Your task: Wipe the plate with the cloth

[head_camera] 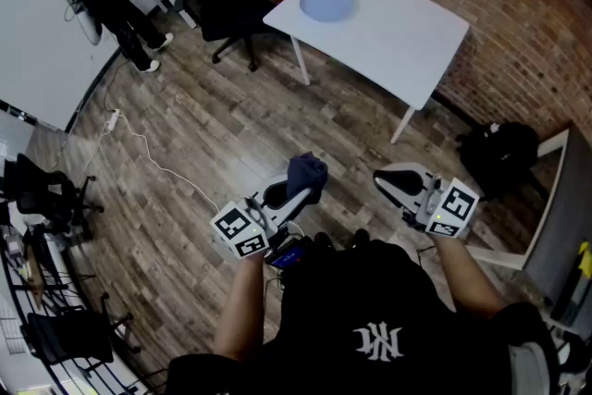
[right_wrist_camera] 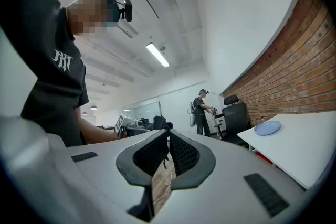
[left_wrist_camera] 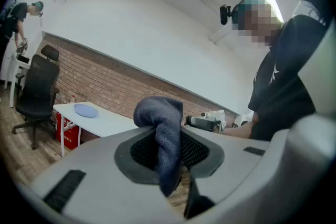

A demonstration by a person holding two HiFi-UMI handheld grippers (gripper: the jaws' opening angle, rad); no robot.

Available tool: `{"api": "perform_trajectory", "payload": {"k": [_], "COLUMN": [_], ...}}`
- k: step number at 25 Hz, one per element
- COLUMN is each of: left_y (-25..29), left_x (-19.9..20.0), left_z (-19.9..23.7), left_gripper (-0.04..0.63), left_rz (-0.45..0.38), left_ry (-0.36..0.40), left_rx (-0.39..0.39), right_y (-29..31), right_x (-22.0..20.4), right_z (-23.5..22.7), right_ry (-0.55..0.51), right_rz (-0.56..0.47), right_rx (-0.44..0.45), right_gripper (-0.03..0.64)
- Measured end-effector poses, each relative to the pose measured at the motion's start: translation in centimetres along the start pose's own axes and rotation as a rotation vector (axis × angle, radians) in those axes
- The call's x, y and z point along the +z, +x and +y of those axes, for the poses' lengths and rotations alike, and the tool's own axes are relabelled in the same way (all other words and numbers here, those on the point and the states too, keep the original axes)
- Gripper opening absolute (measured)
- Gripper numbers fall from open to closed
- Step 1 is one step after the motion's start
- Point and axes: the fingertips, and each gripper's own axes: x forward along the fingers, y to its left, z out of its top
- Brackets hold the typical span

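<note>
Holding the cloth [left_wrist_camera: 160,134] is my left gripper [head_camera: 294,195], its jaws clamped on the middle of a dark blue bunch. One fold bulges above the pads and a tail droops below them. I judge it soft, light and limp. It should mould to whatever it is pressed on, but a loose tail could drag or slip, so the grip near the centre of the wad seems right for wiping.

The plate [head_camera: 327,3] lies on the far left part of the white table [head_camera: 407,42], well apart from me across the wooden floor. It looks hard and smooth, and I expect it may skate on that tabletop unless it is steadied at the rim.

My right gripper [right_wrist_camera: 168,157] has its jaws pressed together with nothing between them. Both grippers are held level in front of my body, left and right of each other, roughly facing the table.
</note>
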Motion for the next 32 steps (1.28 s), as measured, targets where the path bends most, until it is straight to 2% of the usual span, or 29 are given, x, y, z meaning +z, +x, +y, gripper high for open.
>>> {"api": "perform_trajectory", "payload": {"k": [13, 32], "left_y": [3.9, 7.6], "left_x": [-0.4, -1.4], "left_z": [0.6, 0.1], "left_gripper": [0.087, 0.087], "left_rz": [0.018, 0.02], "left_ry": [0.001, -0.033], "left_rx": [0.013, 0.061], "right_y": [-2.2, -6.7], "right_x": [0.0, -0.9], "right_z": [-3.3, -4.9], "right_ry": [0.013, 0.057], "right_rz": [-0.041, -0.043], "right_rx": [-0.046, -0.018], "right_gripper": [0.044, 0.046]}}
